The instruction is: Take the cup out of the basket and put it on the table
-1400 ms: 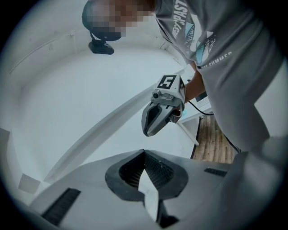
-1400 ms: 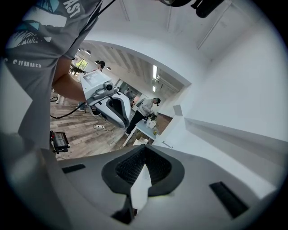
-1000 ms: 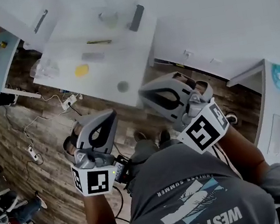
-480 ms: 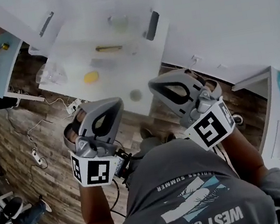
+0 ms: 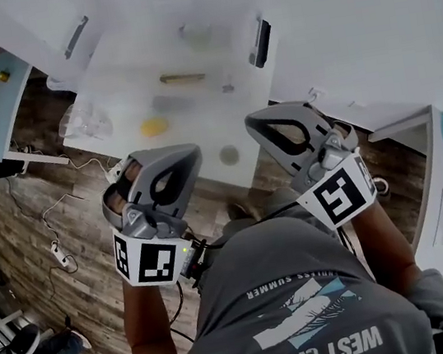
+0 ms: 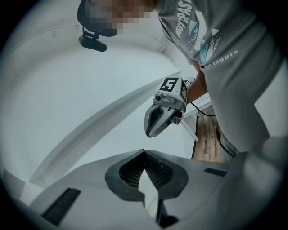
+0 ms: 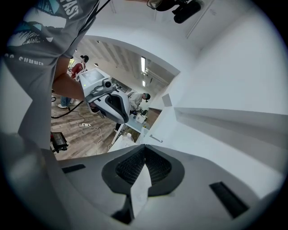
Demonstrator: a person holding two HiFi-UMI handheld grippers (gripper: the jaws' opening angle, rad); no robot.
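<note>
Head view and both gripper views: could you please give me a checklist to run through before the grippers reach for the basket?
1. Left gripper empty: ok, its fingers are closed on nothing.
2. Right gripper empty: ok, likewise.
3. Fingers opened for a grasp: not ok, both pairs are shut.
4. Basket in sight: ok, on the table ahead.
5. Cup picked out: cannot tell, the basket's contents are blurred.
6. Bare table space for setting down: ok, in front of the basket.
</note>
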